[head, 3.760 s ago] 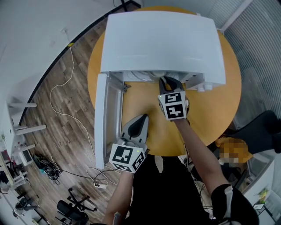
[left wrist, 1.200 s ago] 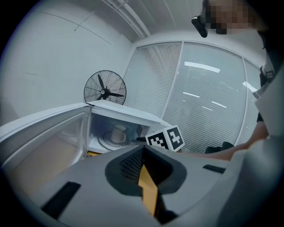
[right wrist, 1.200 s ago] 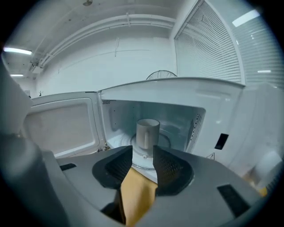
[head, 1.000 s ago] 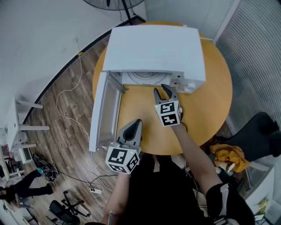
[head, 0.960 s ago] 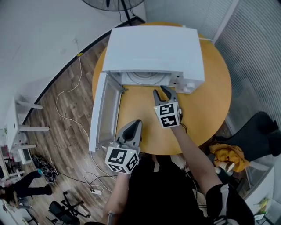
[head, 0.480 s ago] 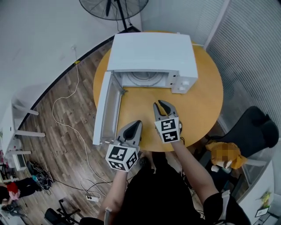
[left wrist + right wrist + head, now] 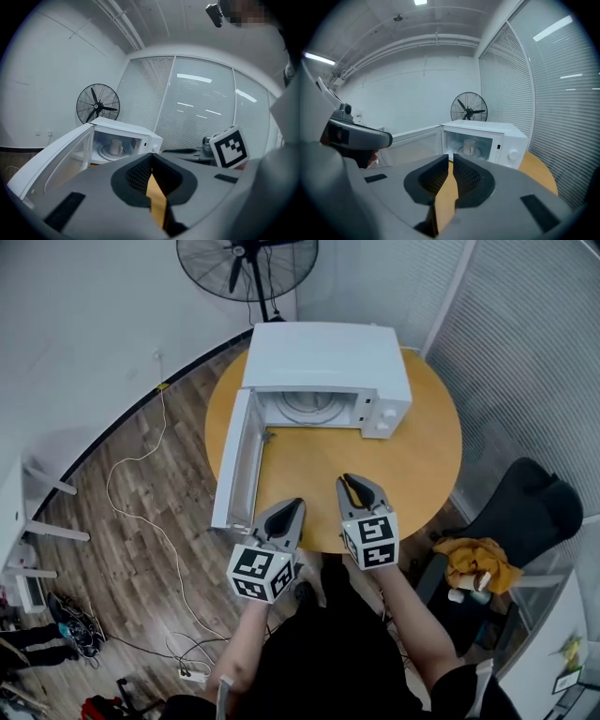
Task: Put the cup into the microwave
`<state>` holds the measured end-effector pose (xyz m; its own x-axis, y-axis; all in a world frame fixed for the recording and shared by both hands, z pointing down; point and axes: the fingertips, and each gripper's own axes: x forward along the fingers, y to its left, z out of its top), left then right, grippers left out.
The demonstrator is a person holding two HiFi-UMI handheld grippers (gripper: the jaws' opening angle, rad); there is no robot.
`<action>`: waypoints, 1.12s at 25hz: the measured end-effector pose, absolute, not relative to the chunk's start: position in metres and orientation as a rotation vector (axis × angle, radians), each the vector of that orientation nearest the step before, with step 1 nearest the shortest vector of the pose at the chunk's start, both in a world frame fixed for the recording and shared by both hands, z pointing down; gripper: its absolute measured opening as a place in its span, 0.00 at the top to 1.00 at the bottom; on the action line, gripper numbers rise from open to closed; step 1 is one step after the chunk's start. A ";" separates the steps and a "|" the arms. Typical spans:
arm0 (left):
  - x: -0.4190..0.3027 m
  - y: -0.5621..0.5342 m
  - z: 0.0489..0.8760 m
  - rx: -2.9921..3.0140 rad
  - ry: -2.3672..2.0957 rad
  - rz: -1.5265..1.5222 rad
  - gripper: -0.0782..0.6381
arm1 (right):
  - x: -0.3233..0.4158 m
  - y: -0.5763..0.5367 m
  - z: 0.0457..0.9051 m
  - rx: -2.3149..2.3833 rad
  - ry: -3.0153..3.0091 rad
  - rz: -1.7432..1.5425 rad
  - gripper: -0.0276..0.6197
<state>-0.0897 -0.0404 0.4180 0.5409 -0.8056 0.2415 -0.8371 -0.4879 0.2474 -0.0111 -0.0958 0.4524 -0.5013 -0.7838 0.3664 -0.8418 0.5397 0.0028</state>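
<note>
Pulled back from the microwave (image 7: 323,357), left gripper (image 7: 295,505) has jaws together, right gripper (image 7: 350,480) jaws closing, both empty.

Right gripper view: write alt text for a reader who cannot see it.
A white cup stands inside the white microwave, door swung open to the left, on a wooden table. In the foreground the jaws of the right gripper are closing on nothing; a fan stands behind.

Bare table (image 7: 403,474) fronts the microwave (image 7: 323,352) mouth; its open door (image 7: 232,465) walls the left side.
</note>
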 end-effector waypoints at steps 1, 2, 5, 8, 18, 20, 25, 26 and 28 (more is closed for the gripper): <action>-0.091 -0.036 0.416 2.454 -1.352 0.126 0.90 | -0.011 -0.088 0.449 1.347 -2.457 0.245 0.90; -0.093 -0.032 0.415 2.461 -1.349 0.120 0.90 | -0.012 -0.080 0.446 1.348 -2.455 0.234 0.90; -0.096 -0.018 0.410 2.480 -1.348 0.109 0.90 | -0.014 -0.056 0.438 1.343 -2.451 0.197 0.91; -0.098 -0.004 0.409 2.488 -1.343 0.101 0.90 | -0.015 -0.034 0.432 1.344 -2.465 0.192 0.94; -0.105 0.027 0.398 2.525 -1.329 0.080 0.90 | -0.015 0.018 0.413 1.346 -2.537 0.208 0.95; -0.105 0.029 0.398 2.526 -1.327 0.079 0.90 | -0.016 0.025 0.411 1.337 -2.544 0.193 0.95; -0.104 0.033 0.397 2.537 -1.318 0.082 0.90 | -0.019 0.035 0.407 1.329 -2.565 0.190 0.95; -0.103 0.033 0.397 2.539 -1.316 0.083 0.90 | -0.019 0.036 0.406 1.328 -2.569 0.193 0.95; -0.102 0.032 0.397 2.540 -1.312 0.085 0.90 | -0.020 0.037 0.404 1.329 -2.579 0.203 0.95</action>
<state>-0.1022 0.0318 0.3968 0.5859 -0.7903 0.1791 -0.8068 -0.5482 0.2202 -0.0197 0.0367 0.4040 -0.5611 -0.7832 0.2681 -0.8155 0.5785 -0.0168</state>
